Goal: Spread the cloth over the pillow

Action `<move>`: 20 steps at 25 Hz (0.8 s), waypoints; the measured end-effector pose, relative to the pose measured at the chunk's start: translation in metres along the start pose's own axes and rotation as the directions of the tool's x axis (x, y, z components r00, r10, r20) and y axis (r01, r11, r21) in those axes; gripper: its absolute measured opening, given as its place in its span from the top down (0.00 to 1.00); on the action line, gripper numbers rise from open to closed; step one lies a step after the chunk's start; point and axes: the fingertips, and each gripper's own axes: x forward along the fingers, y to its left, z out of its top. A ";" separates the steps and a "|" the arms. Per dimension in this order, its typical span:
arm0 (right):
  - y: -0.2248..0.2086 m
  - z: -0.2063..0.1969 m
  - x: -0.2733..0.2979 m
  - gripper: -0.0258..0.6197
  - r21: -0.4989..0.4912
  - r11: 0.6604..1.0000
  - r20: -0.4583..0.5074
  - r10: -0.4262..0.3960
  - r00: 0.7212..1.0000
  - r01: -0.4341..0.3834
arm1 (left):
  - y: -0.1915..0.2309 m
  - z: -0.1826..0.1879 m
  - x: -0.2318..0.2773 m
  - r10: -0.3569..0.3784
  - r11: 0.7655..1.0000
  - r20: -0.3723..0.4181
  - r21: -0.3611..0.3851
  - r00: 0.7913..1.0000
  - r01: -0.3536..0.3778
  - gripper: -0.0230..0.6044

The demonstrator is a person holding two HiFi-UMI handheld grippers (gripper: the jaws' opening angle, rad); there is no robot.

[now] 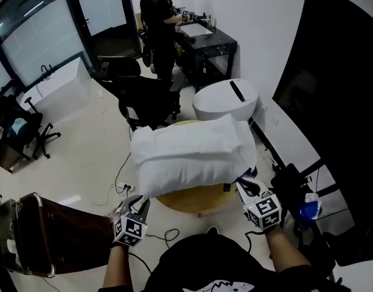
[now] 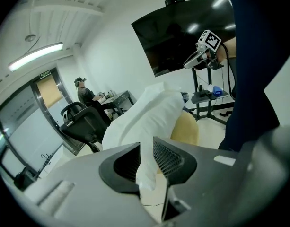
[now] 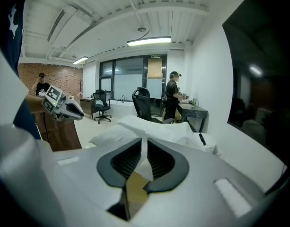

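Observation:
A white cloth [image 1: 192, 142] lies draped over a plump white pillow [image 1: 174, 178], which rests on a small round yellow table [image 1: 195, 202] just in front of me. My left gripper [image 1: 137, 202] is at the cloth's near left corner and is shut on a fold of it [image 2: 145, 167]. At the near right corner, my right gripper [image 1: 242, 182] is shut on a thin edge of the cloth [image 3: 145, 157]. Most of the pillow is hidden under the cloth. In the left gripper view the covered pillow [image 2: 149, 112] stretches away from the jaws.
A brown cabinet [image 1: 58, 236] stands close at the near left. Behind the table are a black office chair [image 1: 143, 96] and a white round unit [image 1: 226, 99]. A large black screen [image 1: 344, 102] on a stand is at the right. A person [image 1: 159, 23] works at a black desk far back.

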 end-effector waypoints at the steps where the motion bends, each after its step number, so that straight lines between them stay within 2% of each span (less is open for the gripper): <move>1: -0.008 0.000 0.003 0.87 -0.007 1.000 -0.008 0.005 1.000 -0.005 | 0.006 0.002 0.004 0.014 1.000 -0.009 -0.003 1.000 -0.014 0.85; 8: -0.040 -0.007 0.033 0.78 -0.149 0.986 -0.049 0.070 0.996 -0.077 | 0.022 0.013 0.036 0.064 0.998 -0.096 -0.001 0.993 -0.065 0.81; 11: -0.043 -0.006 0.046 0.76 -0.249 0.963 -0.081 0.089 0.993 -0.107 | 0.029 0.005 0.045 0.081 0.997 -0.133 0.010 0.988 -0.080 0.78; 15: -0.048 -0.001 0.064 0.73 -0.382 0.916 -0.129 0.074 0.989 -0.119 | 0.040 -0.009 0.054 0.067 0.998 -0.194 0.001 0.979 -0.069 0.74; 17: -0.054 -0.003 0.075 0.72 -0.406 0.906 -0.148 0.064 0.987 -0.119 | 0.046 -0.020 0.064 0.057 0.998 -0.220 0.014 0.974 -0.055 0.72; 20: -0.064 -0.008 0.090 0.71 -0.397 0.911 -0.182 0.041 0.982 -0.112 | 0.059 -0.036 0.084 0.040 0.999 -0.258 0.030 0.965 -0.033 0.71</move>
